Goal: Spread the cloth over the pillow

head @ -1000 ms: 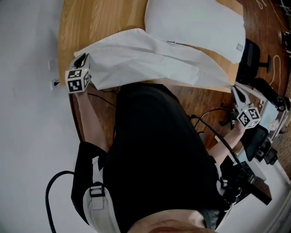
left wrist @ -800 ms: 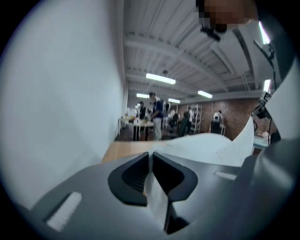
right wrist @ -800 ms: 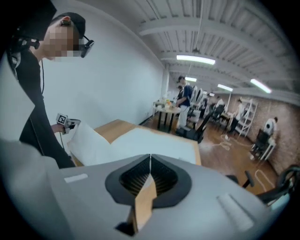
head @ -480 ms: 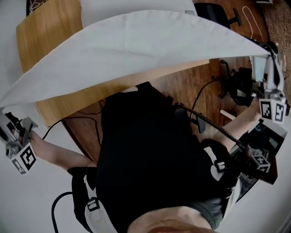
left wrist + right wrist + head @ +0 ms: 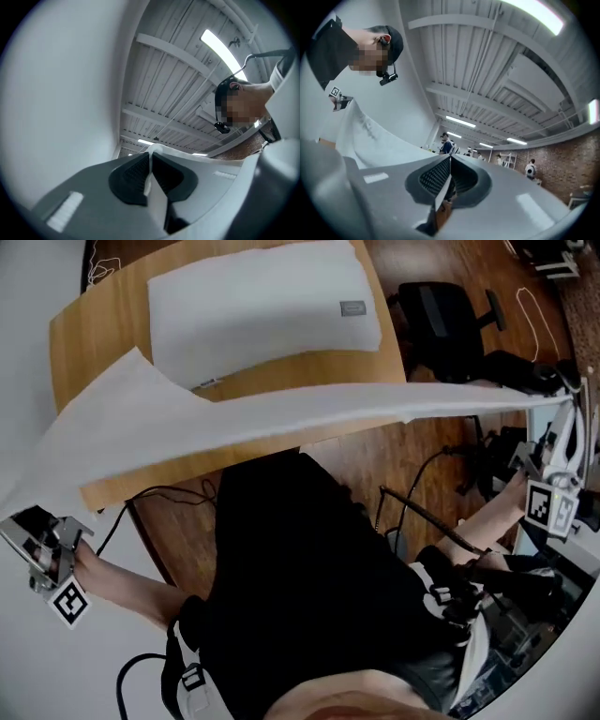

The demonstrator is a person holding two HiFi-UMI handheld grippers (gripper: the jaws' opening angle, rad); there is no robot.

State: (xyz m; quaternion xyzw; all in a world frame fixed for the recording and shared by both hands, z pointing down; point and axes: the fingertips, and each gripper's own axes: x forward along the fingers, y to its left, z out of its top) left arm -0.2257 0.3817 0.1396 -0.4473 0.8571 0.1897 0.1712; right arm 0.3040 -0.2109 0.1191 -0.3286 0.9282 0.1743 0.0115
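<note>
The white cloth (image 5: 281,418) hangs stretched in the air, short of the pillow (image 5: 262,310) on the table (image 5: 103,329). A good spread likely means carrying both corners level past the pillow's far edge, then lowering. The left claw (image 5: 33,535), its jaws just tightened, and the right claw (image 5: 565,418) each pinch a corner, arms wide apart.

The head view looks steeply down over the person (image 5: 319,568), the pillow (image 5: 262,310) well beyond at frame top. Both gripper views tilt upward, away from the pillow, to the ceiling (image 5: 178,70); they share the person and probably the same beams.
</note>
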